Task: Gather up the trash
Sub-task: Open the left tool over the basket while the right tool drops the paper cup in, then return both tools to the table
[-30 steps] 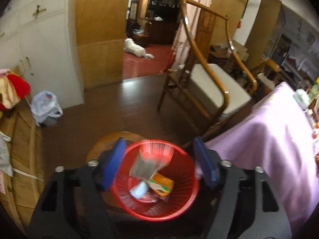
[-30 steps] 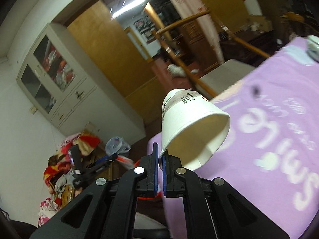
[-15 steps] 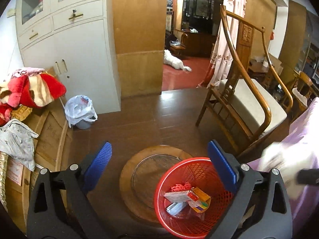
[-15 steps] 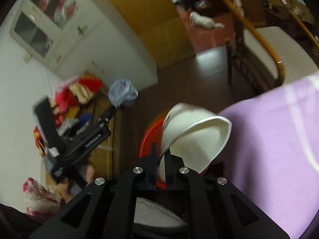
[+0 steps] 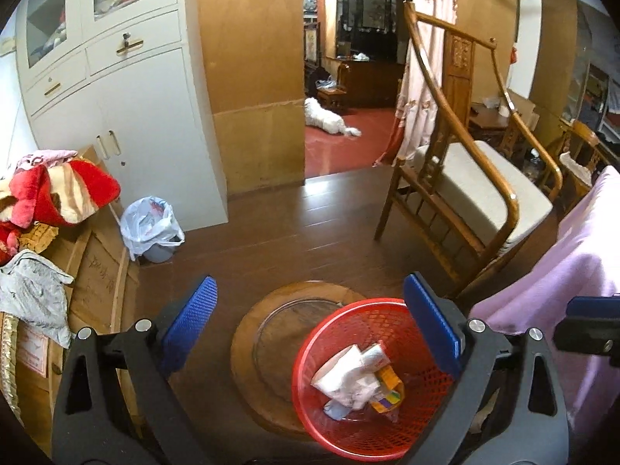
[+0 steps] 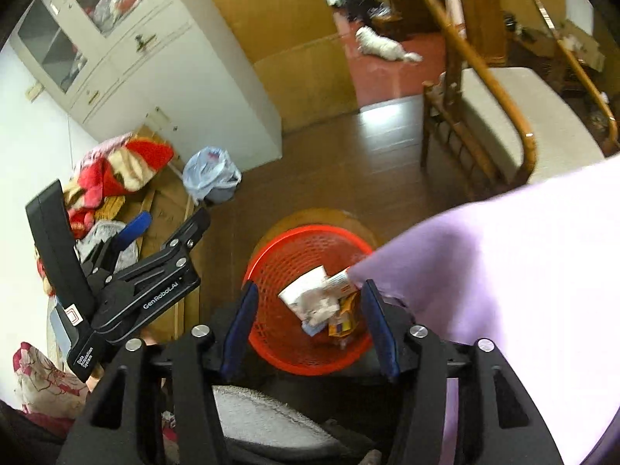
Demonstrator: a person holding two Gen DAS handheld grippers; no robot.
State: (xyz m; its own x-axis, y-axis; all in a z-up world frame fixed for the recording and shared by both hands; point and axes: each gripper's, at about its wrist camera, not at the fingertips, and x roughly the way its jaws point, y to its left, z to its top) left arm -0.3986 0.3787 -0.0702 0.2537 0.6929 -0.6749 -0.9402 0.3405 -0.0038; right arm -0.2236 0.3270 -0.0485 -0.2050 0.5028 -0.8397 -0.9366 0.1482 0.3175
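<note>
A red mesh basket stands on the floor on a round wooden board. In it lie a white paper cup, wrappers and a small orange carton. My left gripper hangs wide open above and left of the basket, holding nothing. My right gripper points down over the basket, its jaws opening with nothing pressed between the pads. The paper cup lies loose below them. The left gripper also shows at the left of the right wrist view.
A purple tablecloth hangs right beside the basket. A wooden armchair stands behind it. At the left are leaning boards, heaped cloths and a bin lined with a plastic bag. A white dog lies in the doorway.
My right gripper swung from over the table down to the basket and let go of the paper cup, which now lies in the basket. The left gripper opened wider and tilted up.
</note>
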